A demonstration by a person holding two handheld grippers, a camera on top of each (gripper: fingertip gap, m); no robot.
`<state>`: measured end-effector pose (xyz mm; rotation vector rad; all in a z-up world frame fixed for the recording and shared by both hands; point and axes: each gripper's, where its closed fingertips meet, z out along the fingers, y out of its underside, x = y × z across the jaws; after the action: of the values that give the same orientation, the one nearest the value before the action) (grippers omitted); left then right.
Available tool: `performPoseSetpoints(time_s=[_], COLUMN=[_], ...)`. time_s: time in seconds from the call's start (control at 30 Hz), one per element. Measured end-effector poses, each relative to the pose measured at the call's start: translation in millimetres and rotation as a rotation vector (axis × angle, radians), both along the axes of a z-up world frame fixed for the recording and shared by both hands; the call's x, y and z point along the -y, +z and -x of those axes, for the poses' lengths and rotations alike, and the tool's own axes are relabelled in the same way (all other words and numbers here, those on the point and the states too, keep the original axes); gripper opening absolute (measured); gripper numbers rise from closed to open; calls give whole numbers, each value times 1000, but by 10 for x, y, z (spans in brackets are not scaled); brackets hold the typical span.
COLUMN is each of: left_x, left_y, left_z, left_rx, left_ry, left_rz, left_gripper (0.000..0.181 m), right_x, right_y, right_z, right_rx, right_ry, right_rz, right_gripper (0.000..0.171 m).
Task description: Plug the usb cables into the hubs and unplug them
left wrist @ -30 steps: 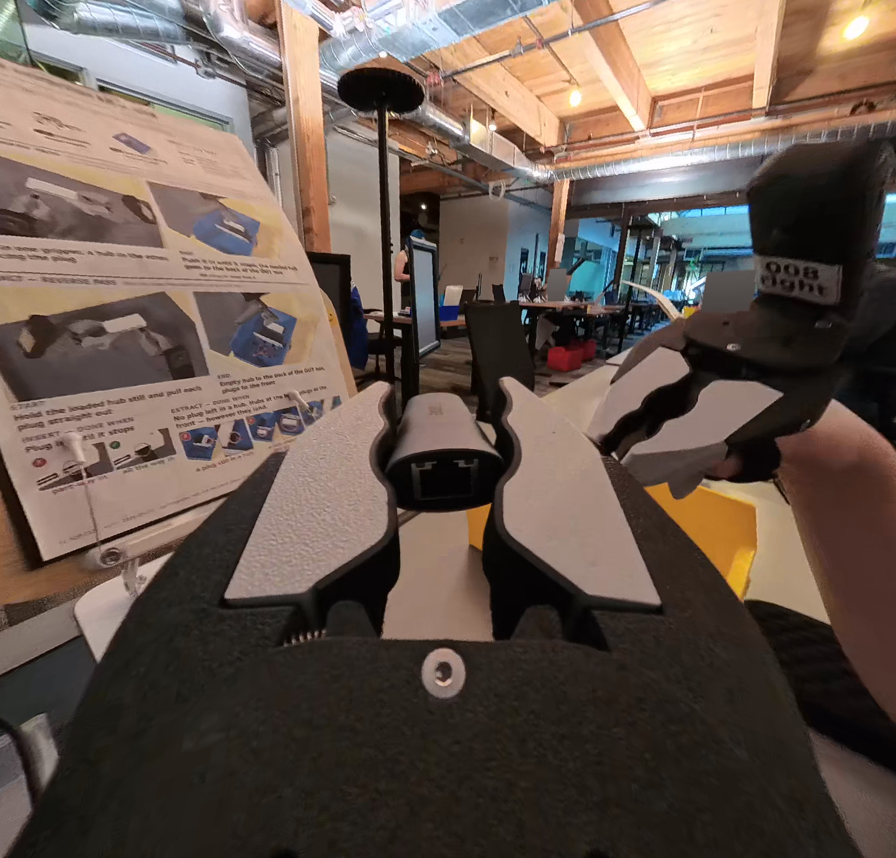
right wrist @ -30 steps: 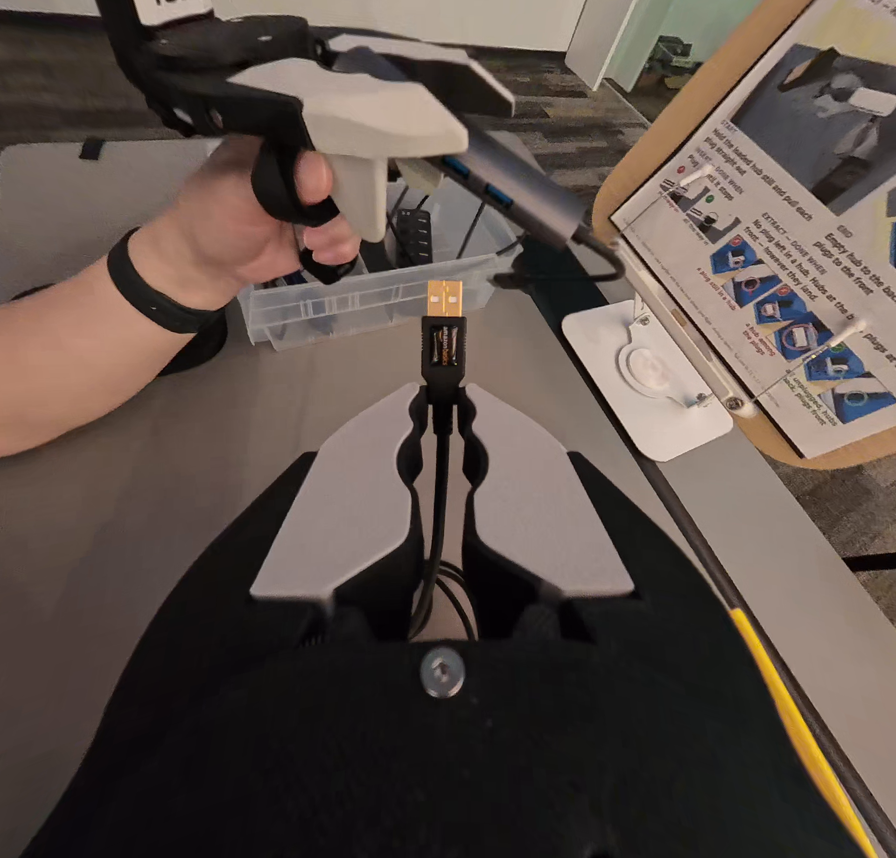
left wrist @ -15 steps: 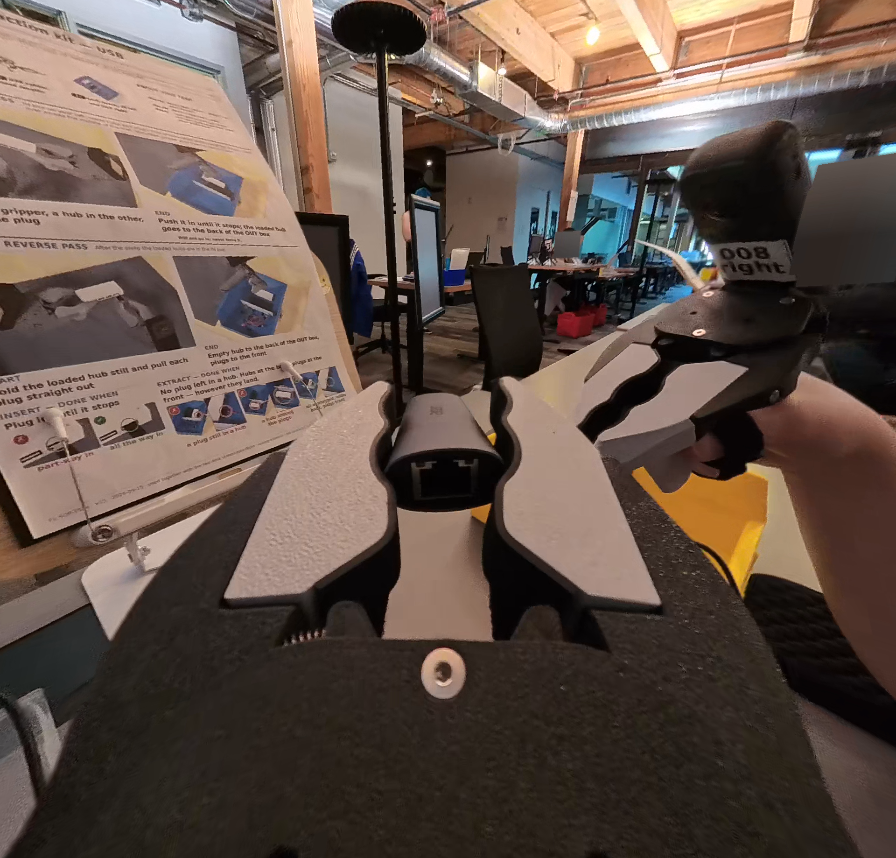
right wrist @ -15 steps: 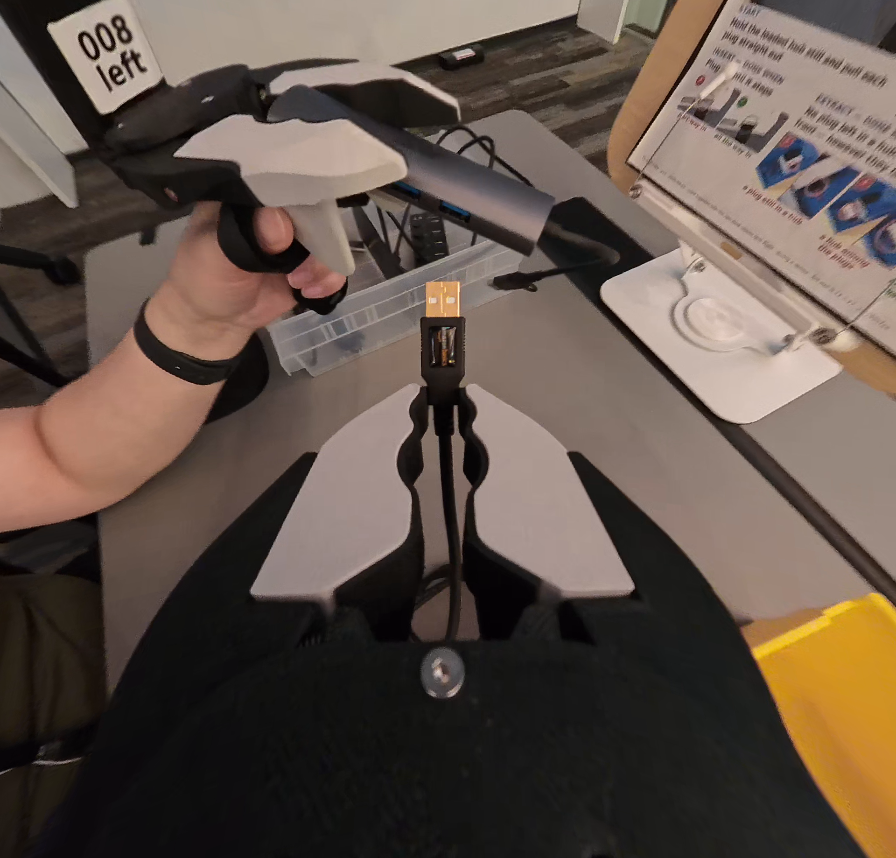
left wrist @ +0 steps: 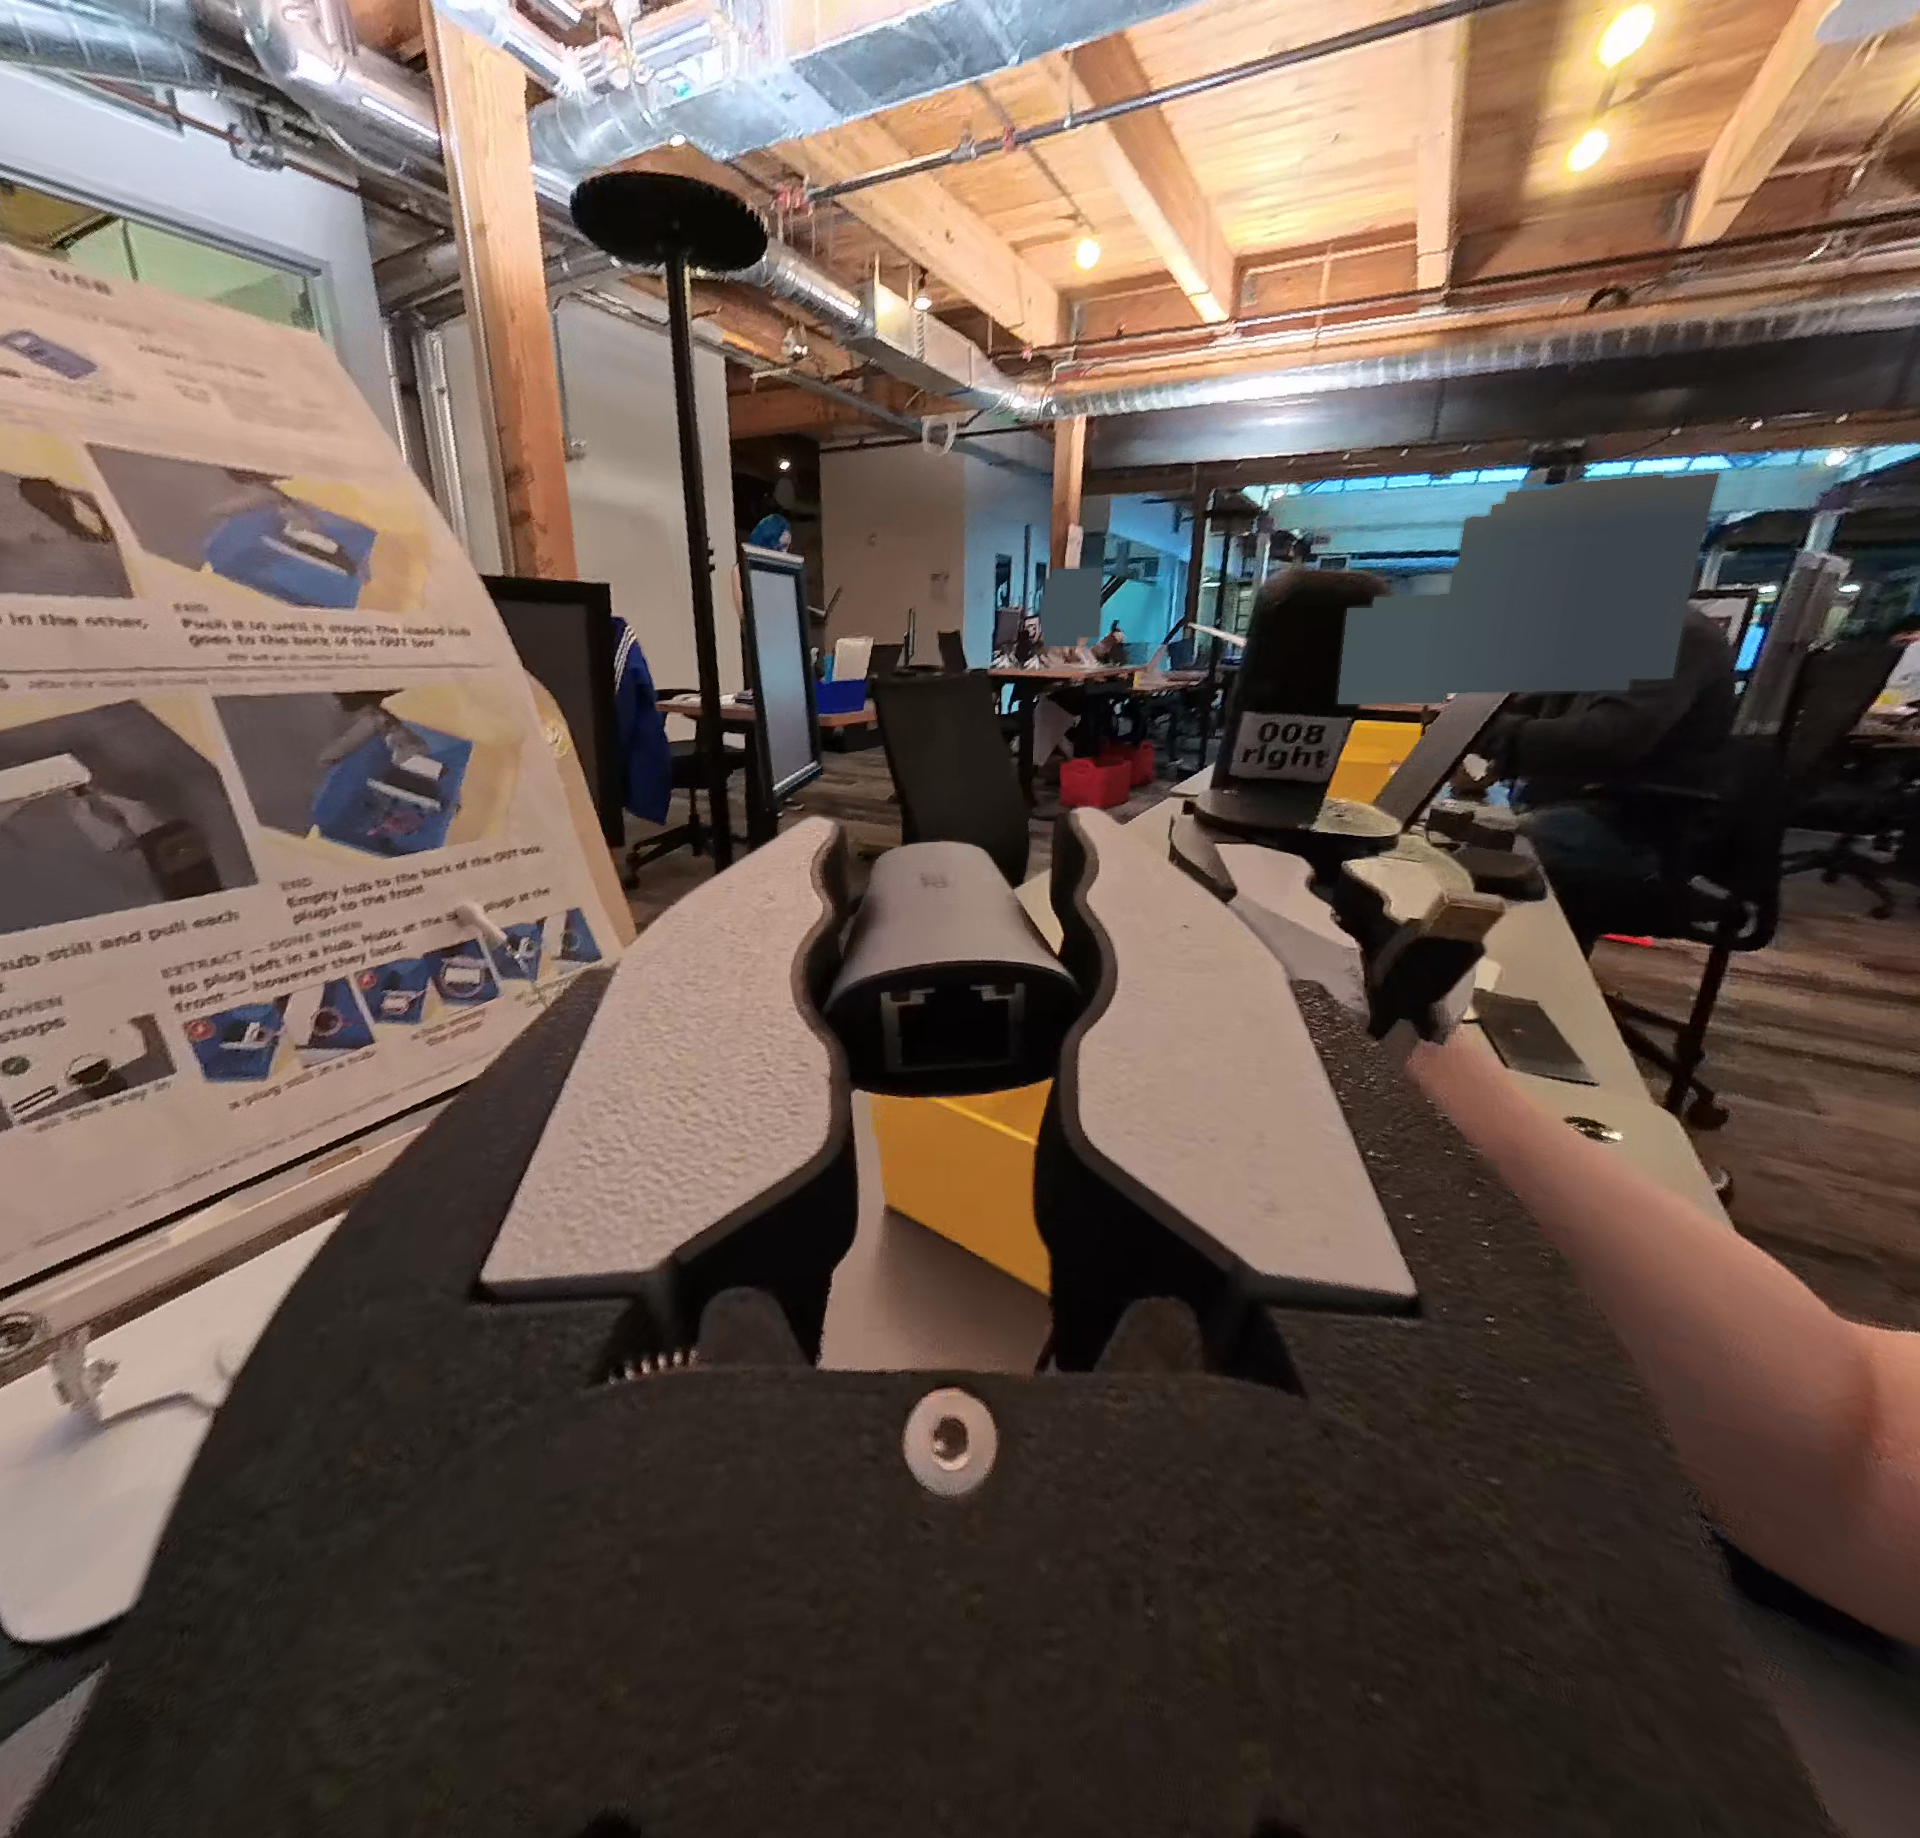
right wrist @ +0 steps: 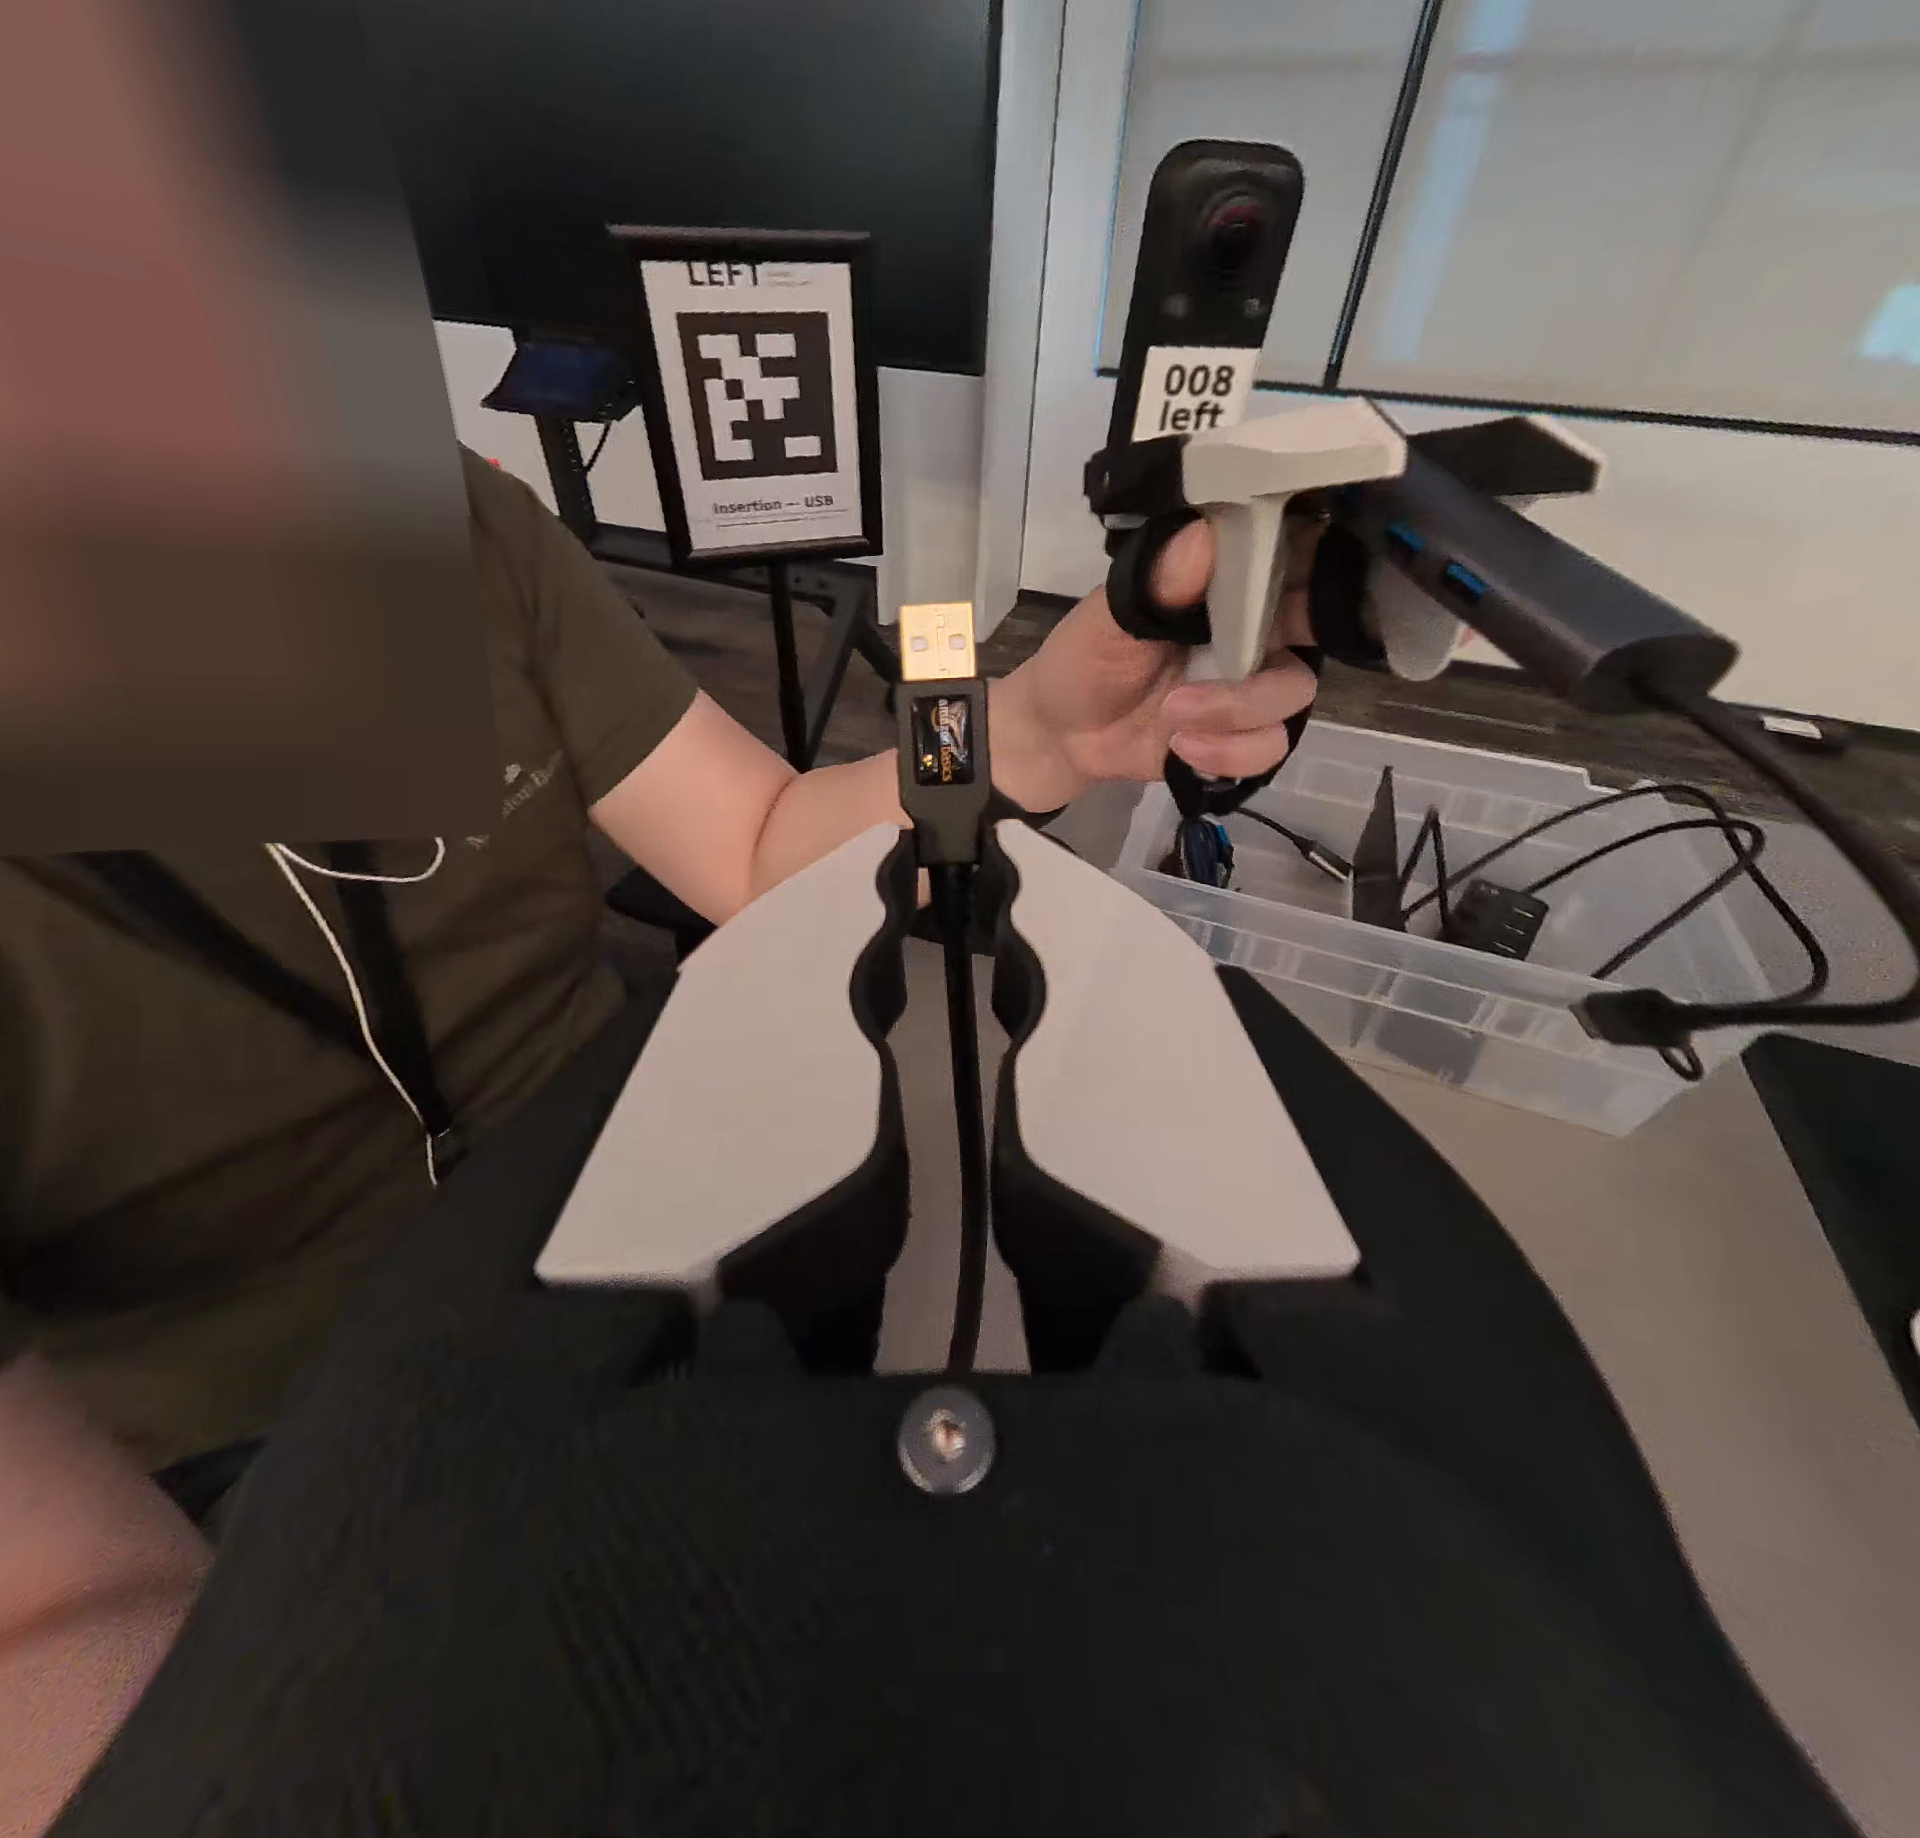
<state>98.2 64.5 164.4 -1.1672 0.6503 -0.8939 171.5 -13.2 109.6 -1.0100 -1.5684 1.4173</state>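
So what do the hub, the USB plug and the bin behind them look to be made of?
Hub: likely anodised metal, judging by its dark grey satin sheen, though coated plastic is possible; it is clamped in the left claw.
USB plug: gold-coloured metal shell, bright and reflective, on a glossy black moulded plastic body, held in the right claw.
Bin: clear plastic, ribbed, contents visible through its wall.

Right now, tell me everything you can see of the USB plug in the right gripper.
The USB plug is a gold-coloured metal connector on a black moulded body bearing a small glossy label. It stands upright past the tips of the right gripper, whose fingers pinch the base of its body. Its black cable runs back between the fingers. The plug is in open air, unplugged, apart from the grey hub.
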Motion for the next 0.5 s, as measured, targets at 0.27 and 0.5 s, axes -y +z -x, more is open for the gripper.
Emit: performPoseSetpoints(time_s=[0.27,0.5], left_x=[87,63], left_y=[50,15], left_z=[-20,-45], left_rx=[12,-18], left_ry=[-38,-18], left_rz=[-15,-14], left_gripper=[37,37], right_x=[-80,-241], right_y=[41,19], right_z=[7,59], right_rx=[-11,28], right_ry=[-41,-174], right_rz=[46,30], right_gripper=[12,12])
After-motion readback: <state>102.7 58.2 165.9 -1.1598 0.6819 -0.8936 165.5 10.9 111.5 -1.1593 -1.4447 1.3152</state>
